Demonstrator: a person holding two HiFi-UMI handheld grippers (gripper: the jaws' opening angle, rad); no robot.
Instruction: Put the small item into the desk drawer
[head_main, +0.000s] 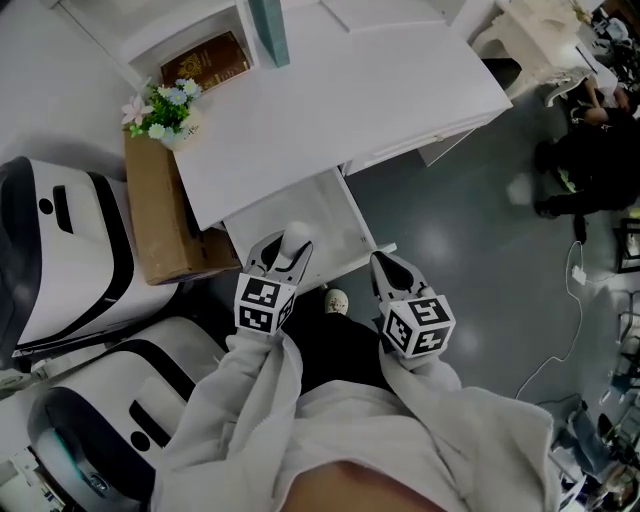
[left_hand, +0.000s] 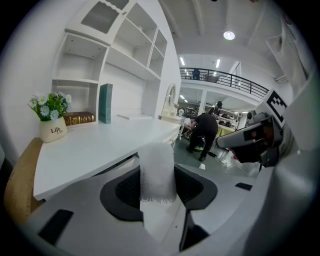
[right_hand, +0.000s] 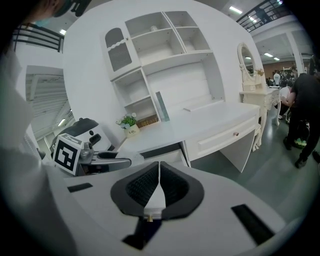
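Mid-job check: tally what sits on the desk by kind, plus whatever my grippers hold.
Books: 2 (brown book, teal book)
Flower pots: 1 (flower pot)
Gauze rolls: 1 (gauze roll, held in the left gripper; the right gripper is shut and empty)
Total: 4

Head view looks steeply down; gripper views face the desk (head_main: 350, 90).
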